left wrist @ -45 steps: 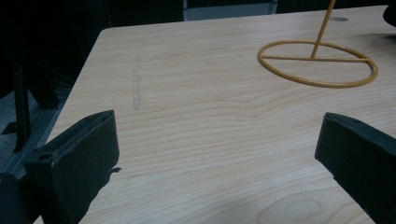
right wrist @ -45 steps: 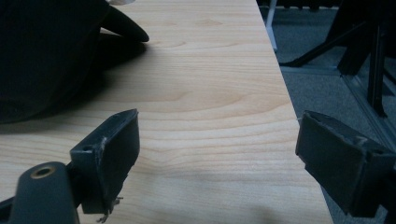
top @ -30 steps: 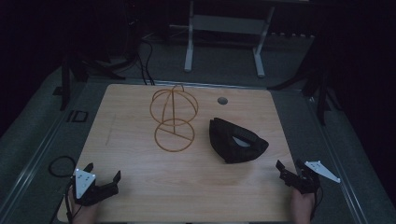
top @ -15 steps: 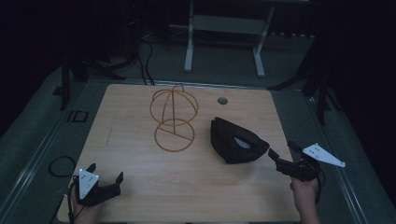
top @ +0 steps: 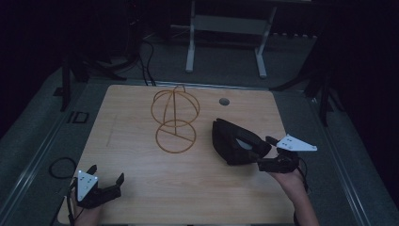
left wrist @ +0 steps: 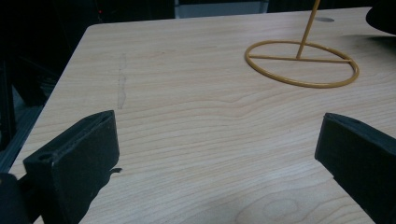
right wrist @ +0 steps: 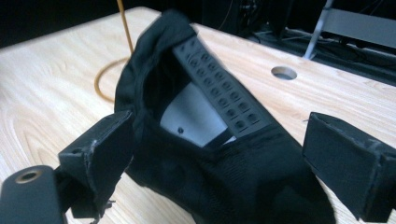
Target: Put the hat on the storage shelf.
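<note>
A black cap (top: 235, 141) lies upside down on the wooden table (top: 141, 179), right of centre, its snap strap and pale inner label facing up. My right gripper (top: 266, 151) is open at the cap's near right edge; in the right gripper view the cap (right wrist: 205, 140) sits between the two spread jaws. A gold wire stand (top: 175, 120) with a ring base and a globe-shaped top rises at the table's middle. My left gripper (top: 106, 175) rests open at the near left corner, with bare wood between its jaws, and the stand's ring base (left wrist: 302, 63) lies ahead of it.
A round cable hole (top: 224, 101) is in the table behind the cap. A white metal frame (top: 226, 28) stands on the dark floor beyond the table. A black cable loop (top: 59, 167) lies off the left edge.
My right gripper has moved forward and left from the near right corner up to the cap's edge. My left gripper has shifted slightly toward the near edge.
</note>
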`<action>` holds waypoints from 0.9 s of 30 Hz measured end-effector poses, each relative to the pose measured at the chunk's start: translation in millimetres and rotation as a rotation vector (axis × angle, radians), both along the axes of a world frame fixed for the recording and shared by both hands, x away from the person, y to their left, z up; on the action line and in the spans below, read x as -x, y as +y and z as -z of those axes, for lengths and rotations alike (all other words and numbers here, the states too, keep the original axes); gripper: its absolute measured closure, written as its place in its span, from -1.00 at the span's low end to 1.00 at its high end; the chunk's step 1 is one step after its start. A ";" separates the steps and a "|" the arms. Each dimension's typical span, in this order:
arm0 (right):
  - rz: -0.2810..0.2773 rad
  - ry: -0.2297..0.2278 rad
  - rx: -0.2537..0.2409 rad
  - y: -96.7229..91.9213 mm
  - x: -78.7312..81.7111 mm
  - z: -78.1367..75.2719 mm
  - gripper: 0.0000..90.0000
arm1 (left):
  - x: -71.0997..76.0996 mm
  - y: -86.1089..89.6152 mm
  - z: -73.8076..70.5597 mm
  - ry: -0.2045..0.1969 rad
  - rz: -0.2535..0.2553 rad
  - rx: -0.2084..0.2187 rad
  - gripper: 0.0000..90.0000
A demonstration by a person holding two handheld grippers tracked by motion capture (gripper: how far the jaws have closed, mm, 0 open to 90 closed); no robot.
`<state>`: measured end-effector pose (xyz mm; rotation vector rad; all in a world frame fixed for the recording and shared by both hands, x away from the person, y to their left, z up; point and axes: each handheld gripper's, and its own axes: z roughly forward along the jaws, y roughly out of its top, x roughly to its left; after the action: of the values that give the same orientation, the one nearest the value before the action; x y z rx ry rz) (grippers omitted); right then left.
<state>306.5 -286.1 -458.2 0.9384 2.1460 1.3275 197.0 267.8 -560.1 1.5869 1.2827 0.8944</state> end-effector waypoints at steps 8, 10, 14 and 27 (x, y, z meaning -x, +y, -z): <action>-0.019 0.006 0.136 13.3 -1.4 17.9 -0.80 | -0.4 -0.5 0.2 0.004 0.004 0.000 -0.99; -0.020 0.017 0.157 15.1 -3.8 22.8 -0.80 | -0.9 -0.2 0.3 0.009 0.003 0.004 -0.99; -0.039 0.035 0.208 19.9 -6.9 34.8 -0.69 | -0.9 0.6 0.3 0.011 0.003 0.009 -0.99; -0.154 0.056 0.271 19.4 -18.7 48.3 0.81 | -1.6 1.8 1.0 0.018 0.003 0.027 -0.99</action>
<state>325.1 -266.7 -506.5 0.7224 2.4068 1.0508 198.6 269.6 -561.1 1.5787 1.2993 0.8590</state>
